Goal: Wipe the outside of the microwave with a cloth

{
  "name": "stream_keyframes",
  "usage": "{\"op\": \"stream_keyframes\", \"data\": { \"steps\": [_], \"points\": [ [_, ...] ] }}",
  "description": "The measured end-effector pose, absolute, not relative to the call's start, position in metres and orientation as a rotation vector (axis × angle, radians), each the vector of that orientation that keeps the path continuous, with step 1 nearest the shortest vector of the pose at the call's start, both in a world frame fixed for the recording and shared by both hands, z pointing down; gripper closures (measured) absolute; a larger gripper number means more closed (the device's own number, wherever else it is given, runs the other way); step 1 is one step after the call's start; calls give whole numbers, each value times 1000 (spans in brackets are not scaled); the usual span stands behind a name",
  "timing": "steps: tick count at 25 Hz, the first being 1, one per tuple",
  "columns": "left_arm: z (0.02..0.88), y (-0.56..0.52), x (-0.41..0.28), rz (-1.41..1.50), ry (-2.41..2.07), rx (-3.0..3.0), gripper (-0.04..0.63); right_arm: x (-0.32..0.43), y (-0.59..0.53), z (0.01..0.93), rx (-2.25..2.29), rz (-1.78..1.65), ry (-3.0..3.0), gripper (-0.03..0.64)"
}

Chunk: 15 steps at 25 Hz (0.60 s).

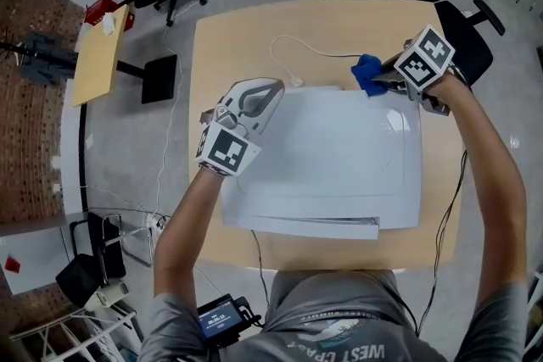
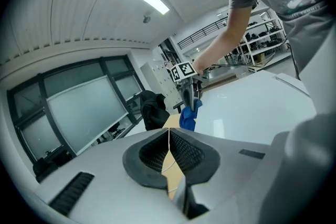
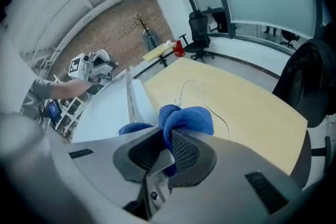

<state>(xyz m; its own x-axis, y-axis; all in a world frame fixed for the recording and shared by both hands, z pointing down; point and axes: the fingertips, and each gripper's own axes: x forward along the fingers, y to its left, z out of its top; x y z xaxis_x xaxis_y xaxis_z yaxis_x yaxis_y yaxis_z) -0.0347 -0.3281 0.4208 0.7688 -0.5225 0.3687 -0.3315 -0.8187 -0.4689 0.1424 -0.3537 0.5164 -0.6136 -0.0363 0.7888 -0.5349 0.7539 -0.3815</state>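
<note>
The right gripper (image 3: 167,138) pinches the blue cloth (image 3: 186,117), seemingly at the microwave (image 1: 339,161) corner.

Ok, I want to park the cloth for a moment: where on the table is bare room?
The table beyond the microwave is bare left of the white cable, to the far edge. The side strips are narrow. Crowded: the back right corner, where the right gripper holds the blue cloth.
</note>
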Motion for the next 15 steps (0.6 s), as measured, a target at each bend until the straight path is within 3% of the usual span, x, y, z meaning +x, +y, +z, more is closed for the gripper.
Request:
{"op": "stream_keyframes", "data": {
  "steps": [7, 15],
  "points": [
    [405, -308, 3, -703, 634, -2566, 572, 181, -358, 478, 609, 498, -2179, 565],
    [398, -264, 18, -784, 516, -2586, 572, 200, -265, 458, 565, 319, -2140, 565]
  ]
}}
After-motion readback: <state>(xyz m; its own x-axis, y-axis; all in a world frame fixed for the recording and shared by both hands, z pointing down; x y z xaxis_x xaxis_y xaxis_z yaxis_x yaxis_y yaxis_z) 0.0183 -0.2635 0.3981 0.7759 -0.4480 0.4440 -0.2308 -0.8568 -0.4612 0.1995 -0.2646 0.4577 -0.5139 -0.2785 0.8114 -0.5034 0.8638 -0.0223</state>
